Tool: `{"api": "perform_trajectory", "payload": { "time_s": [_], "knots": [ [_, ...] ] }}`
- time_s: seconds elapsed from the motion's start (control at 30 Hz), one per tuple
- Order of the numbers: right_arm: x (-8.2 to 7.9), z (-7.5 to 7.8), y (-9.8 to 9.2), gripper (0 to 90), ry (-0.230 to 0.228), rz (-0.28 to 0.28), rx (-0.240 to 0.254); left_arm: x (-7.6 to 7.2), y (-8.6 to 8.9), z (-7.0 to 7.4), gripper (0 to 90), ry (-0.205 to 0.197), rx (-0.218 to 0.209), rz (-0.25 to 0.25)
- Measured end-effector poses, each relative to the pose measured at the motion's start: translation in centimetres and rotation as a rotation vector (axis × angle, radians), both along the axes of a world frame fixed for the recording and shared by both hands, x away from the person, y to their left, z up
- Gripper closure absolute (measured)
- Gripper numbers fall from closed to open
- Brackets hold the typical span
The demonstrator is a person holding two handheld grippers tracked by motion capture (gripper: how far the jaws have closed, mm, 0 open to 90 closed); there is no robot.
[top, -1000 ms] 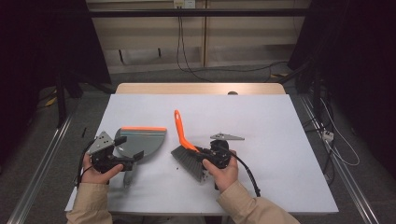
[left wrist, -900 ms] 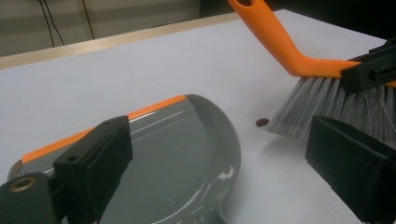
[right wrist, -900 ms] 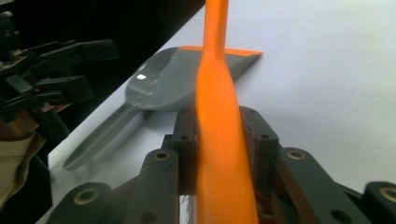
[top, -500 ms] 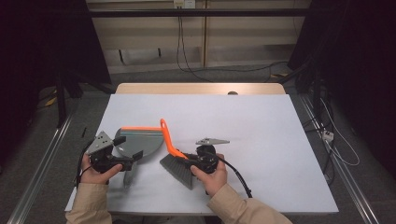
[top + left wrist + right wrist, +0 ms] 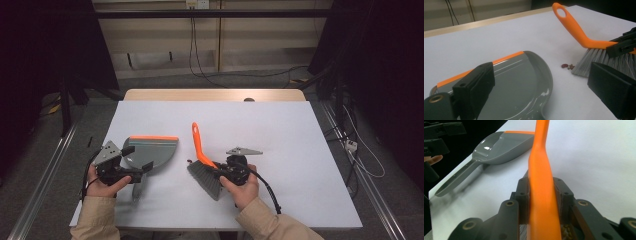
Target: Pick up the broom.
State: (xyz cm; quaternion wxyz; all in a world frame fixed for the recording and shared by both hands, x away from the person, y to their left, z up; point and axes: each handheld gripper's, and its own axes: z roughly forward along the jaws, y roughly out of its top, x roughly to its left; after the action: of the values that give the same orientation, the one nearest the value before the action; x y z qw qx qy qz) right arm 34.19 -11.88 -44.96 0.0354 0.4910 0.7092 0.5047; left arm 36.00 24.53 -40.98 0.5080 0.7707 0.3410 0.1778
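Observation:
A grey dustpan [image 5: 152, 151] with an orange lip lies on the white table [image 5: 300, 150], front left. Its handle [image 5: 456, 180] points at the front edge. My left gripper [image 5: 144, 169] stands open at the pan's near side, with the pan [image 5: 524, 82] low between its wide jaws. My right gripper [image 5: 220, 173] is shut on the orange handle [image 5: 541, 170] of a hand brush [image 5: 199, 142]. The brush's grey bristles [image 5: 206, 176] rest on the table right of the pan. A few small crumbs [image 5: 567, 66] lie between the bristles and the pan.
The other hand and left gripper [image 5: 437, 135] show far off in the right gripper view. A cable [image 5: 265, 192] trails from the right gripper toward the front edge. A wooden strip [image 5: 215, 95] borders the table's far side.
The brush swung left toward the dustpan half a second ago, then came back right to about where it began. The left gripper and the dustpan have stayed put.

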Motion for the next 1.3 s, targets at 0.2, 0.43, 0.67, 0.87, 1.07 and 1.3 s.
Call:
{"api": "perform_trajectory", "payload": {
  "time_s": [0.2, 0.43, 0.67, 0.87, 1.07, 1.3],
  "knots": [
    [-0.2, 0.1, -0.9, 70.1, -0.012, -0.018, -0.012, 0.0, 0.0, 0.0, 7.5, -0.001, 0.005, -0.002],
    [-0.3, 0.2, -1.7, 70.1, -0.014, -0.031, -0.013, 0.0, 0.0, 0.0, 7.5, -0.002, -0.003, 0.0],
    [-0.1, 0.5, -1.9, 71.0, -0.015, -0.03, 0.049, 0.0, -0.1, 0.1, 7.4, -0.003, -0.003, 0.0],
    [0.8, 2.0, -0.6, 71.2, -0.057, -0.014, 0.096, 0.1, -0.1, 0.0, 7.5, -0.001, 0.0, -0.003],
    [2.7, 2.5, 1.9, 71.2, -0.06, 0.0, 0.087, 0.1, 0.1, 0.0, 7.5, 0.004, -0.009, 0.004],
    [4.2, 0.7, 4.3, 71.2, -0.012, -0.005, 0.024, 0.2, 0.2, 0.0, 7.5, 0.003, -0.01, 0.004]
  ]
}}
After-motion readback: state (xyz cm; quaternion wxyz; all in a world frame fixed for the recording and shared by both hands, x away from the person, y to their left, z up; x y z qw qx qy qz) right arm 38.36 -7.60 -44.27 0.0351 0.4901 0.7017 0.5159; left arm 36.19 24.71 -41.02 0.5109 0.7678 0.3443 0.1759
